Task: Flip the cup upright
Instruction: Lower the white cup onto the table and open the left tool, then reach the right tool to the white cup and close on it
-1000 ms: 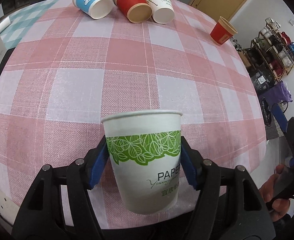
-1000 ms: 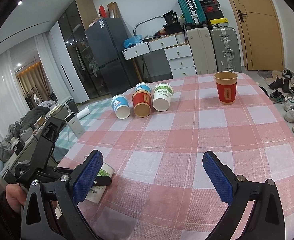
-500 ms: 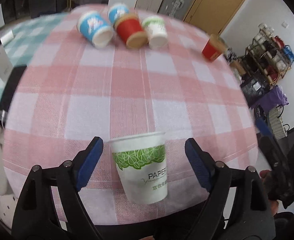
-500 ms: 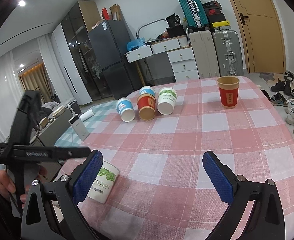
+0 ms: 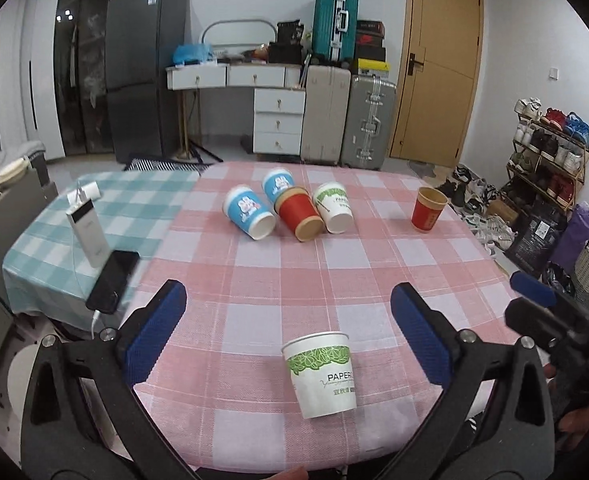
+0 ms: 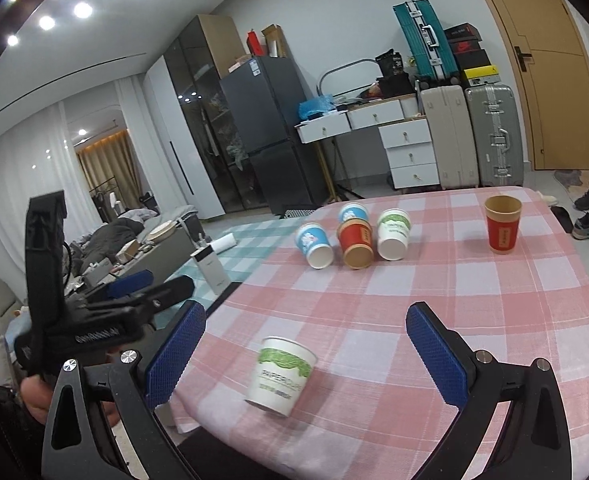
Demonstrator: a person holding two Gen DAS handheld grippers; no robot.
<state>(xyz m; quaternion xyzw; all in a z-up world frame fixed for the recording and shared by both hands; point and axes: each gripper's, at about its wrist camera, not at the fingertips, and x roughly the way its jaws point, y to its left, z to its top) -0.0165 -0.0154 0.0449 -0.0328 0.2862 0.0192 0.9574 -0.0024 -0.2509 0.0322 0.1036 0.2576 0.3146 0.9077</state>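
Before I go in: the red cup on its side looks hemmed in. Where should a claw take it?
Probably its open rim, from the near table edge, pinching the top wall. The lying red cup points its mouth this way, while a blue cup and a white cup crowd both flanks.

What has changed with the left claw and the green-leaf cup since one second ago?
The left claw let go of the green-leaf paper cup, opened wide and drew back. The cup now stands upright near the table edge. The right claw stayed open; the four lying cups and the upright red cup did not move.
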